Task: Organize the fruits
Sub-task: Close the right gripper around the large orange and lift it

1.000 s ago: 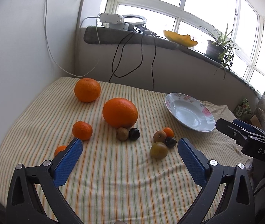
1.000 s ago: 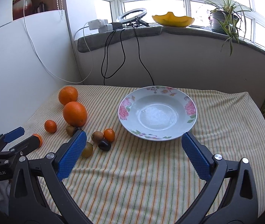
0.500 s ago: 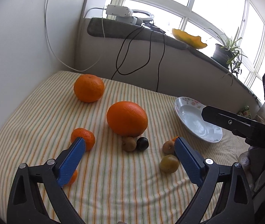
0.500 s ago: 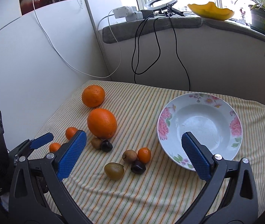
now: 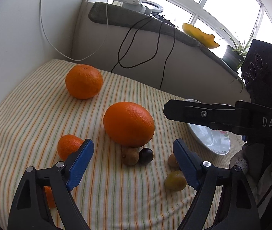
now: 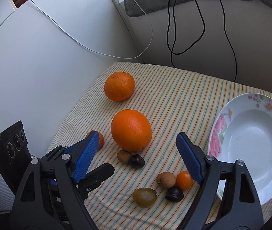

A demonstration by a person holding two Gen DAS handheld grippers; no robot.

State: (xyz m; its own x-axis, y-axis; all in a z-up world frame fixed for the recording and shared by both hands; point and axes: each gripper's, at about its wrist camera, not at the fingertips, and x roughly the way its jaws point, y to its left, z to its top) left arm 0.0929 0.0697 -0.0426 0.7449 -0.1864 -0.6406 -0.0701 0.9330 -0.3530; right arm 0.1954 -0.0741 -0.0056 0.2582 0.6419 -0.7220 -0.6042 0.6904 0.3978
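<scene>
Fruit lies on a striped cloth (image 5: pixel 30 118). A big orange (image 5: pixel 128 124) (image 6: pixel 131 130) sits in the middle, a second orange (image 5: pixel 83 81) (image 6: pixel 119 86) behind it. A brown fruit (image 5: pixel 129 156) and a dark one (image 5: pixel 146 155) touch its front. A small mandarin (image 5: pixel 68 147) lies at the left. A green-yellow fruit (image 6: pixel 144 197), a tan one (image 6: pixel 166 180), a tiny orange one (image 6: pixel 184 180) and a dark one (image 6: pixel 174 194) cluster by the flowered plate (image 6: pixel 251 138). My left gripper (image 5: pixel 133 162) is open and empty, low before the big orange. My right gripper (image 6: pixel 138 158) is open and empty, also facing it.
A white wall (image 5: pixel 21 28) bounds the left side. Black and white cables (image 6: pixel 184 28) hang from the padded windowsill (image 5: pixel 136 19) behind the table. A yellow dish (image 5: pixel 201 34) and a potted plant (image 5: pixel 233 53) stand on the sill. Another small orange fruit (image 5: pixel 48 197) lies under my left gripper.
Both grippers have moved forward and left toward the big orange, which looks larger now. The plate has slid to the right edge of both views. Both stay open.
</scene>
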